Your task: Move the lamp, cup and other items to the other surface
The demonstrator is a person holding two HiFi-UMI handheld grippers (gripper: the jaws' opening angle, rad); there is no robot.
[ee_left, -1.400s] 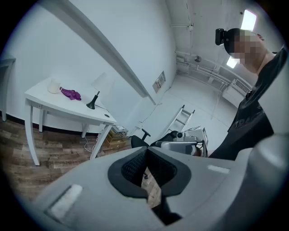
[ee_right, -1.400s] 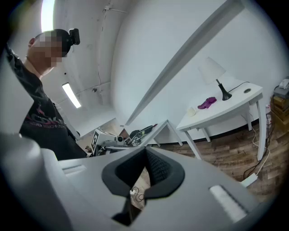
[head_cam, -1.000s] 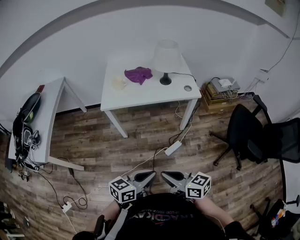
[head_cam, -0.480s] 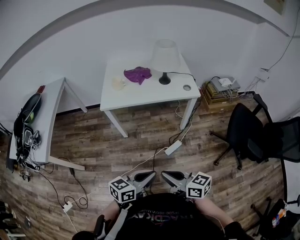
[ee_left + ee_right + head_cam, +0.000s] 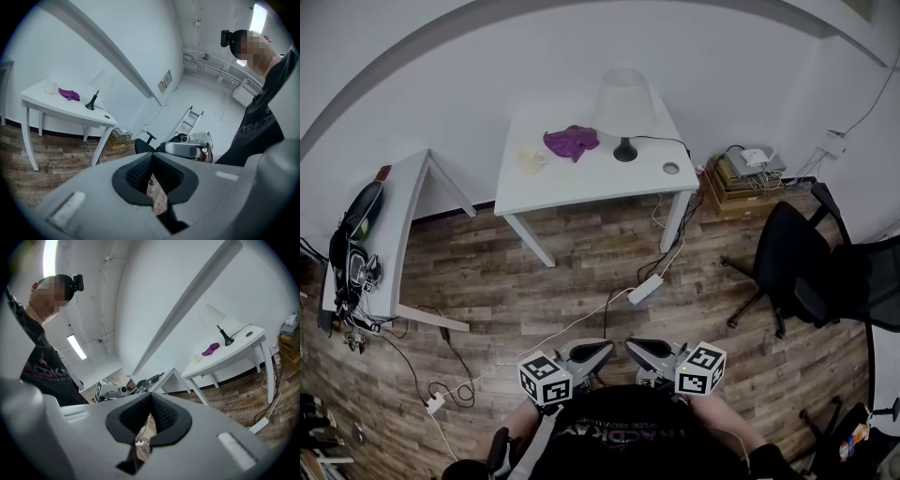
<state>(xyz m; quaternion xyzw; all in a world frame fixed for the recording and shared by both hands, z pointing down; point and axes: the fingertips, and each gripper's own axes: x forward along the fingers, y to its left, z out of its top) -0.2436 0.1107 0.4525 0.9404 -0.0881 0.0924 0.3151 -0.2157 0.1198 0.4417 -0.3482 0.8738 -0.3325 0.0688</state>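
A white lamp [image 5: 623,103] with a black base stands on the white table [image 5: 581,192] far ahead. Beside it lie a purple cloth [image 5: 572,141], a pale cup [image 5: 532,159] and a small round item [image 5: 671,169]. My left gripper [image 5: 592,351] and right gripper [image 5: 639,351] are held close to my body, far from the table, both shut and empty. The left gripper view shows the lamp [image 5: 98,86], cloth [image 5: 69,95] and cup [image 5: 50,87] beyond the left gripper [image 5: 151,157]. In the right gripper view the lamp [image 5: 215,319], cloth [image 5: 211,349] and cup [image 5: 196,359] lie beyond the right gripper [image 5: 151,399].
A second white table [image 5: 394,234] at the left carries cables and dark clutter. A power strip [image 5: 645,291] and cords lie on the wood floor between me and the lamp table. A black office chair [image 5: 797,272] and a stack of books [image 5: 741,178] stand at the right.
The lamp table and the floor have slid slightly up and left in the head view. Both grippers stay shut, empty and close to my body.
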